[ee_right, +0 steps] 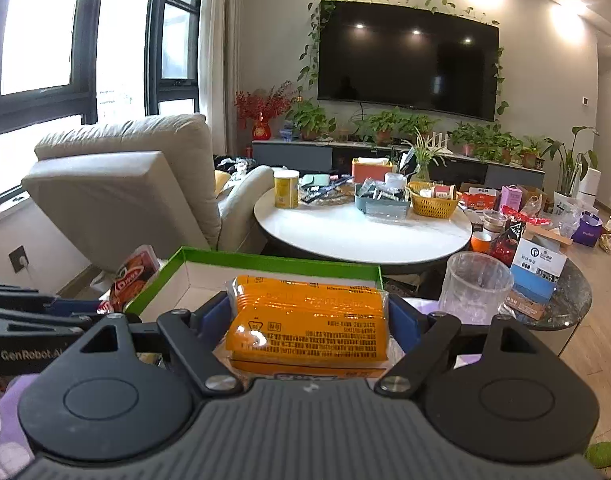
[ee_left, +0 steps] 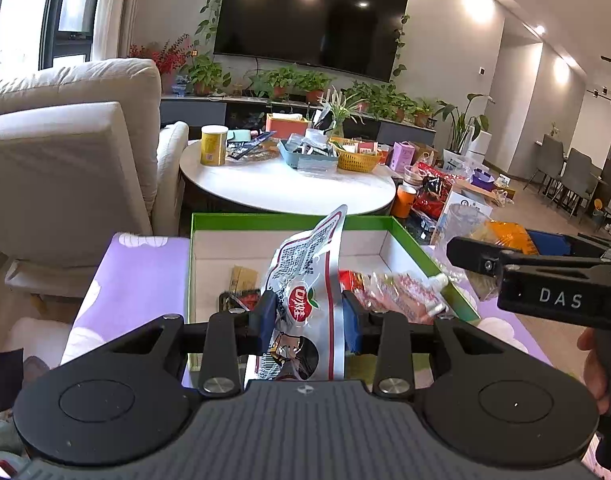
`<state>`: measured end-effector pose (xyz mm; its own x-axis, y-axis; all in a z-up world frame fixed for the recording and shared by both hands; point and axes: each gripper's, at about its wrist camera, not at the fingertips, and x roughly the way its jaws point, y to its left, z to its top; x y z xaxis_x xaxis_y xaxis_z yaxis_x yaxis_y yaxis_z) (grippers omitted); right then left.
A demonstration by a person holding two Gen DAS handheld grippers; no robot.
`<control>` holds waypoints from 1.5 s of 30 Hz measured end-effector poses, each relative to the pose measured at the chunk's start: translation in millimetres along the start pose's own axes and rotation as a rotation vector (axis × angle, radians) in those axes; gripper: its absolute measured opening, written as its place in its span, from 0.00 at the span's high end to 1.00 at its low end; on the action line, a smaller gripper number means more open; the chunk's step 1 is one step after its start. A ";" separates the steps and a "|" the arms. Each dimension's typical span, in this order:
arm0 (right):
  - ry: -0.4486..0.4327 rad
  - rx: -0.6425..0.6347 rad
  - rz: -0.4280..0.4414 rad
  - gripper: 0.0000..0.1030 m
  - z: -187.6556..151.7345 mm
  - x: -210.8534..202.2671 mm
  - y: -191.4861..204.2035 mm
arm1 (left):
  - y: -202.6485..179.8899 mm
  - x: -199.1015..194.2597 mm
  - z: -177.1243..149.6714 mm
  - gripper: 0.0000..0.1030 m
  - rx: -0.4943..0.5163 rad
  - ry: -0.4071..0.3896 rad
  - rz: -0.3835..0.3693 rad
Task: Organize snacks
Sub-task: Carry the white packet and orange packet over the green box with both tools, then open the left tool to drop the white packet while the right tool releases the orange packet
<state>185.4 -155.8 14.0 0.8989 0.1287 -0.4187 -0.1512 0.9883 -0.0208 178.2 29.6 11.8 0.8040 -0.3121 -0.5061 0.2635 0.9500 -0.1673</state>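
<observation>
My left gripper [ee_left: 310,320] is shut on a silver-and-white snack pouch [ee_left: 305,280] with a red logo, holding it upright over the green-rimmed white box [ee_left: 265,222]. Inside the box lie a red-and-clear snack pack [ee_left: 389,292], a tan packet [ee_left: 243,278] and a dark packet. My right gripper [ee_right: 311,320] is shut on an orange snack pack [ee_right: 309,324], just in front of the same box [ee_right: 265,260]. The right gripper shows at the right of the left wrist view [ee_left: 545,276]. The pouch shows at the left of the right wrist view [ee_right: 131,276].
The box sits on a purple cloth [ee_left: 137,276]. A clear plastic cup [ee_right: 477,284] stands to its right. Behind are a round white table [ee_left: 289,188] with baskets and a yellow can, a beige armchair [ee_left: 65,160], and snack bags and boxes on a dark side table [ee_right: 545,264].
</observation>
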 end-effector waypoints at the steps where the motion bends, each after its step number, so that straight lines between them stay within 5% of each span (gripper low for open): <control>1: -0.006 0.000 -0.002 0.20 2.5 0.4 -0.3 | -0.8 1.4 2.3 0.69 0.002 -0.004 -0.001; 21: -0.076 0.026 -0.012 0.20 33.1 22.4 -7.0 | -2.6 32.3 37.2 0.69 0.025 -0.046 0.014; 41: 0.065 0.017 -0.020 0.20 11.8 74.6 -4.6 | 0.8 81.8 22.6 0.68 0.022 0.054 0.033; 45: 0.078 0.022 -0.023 0.20 9.5 79.6 -3.9 | 1.8 81.6 20.5 0.51 0.030 0.037 0.065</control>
<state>261.5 -148.7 -10.7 0.8670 0.1004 -0.4880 -0.1213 0.9926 -0.0113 255.3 5.9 -12.5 0.7997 -0.2492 -0.5462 0.2276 0.9677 -0.1082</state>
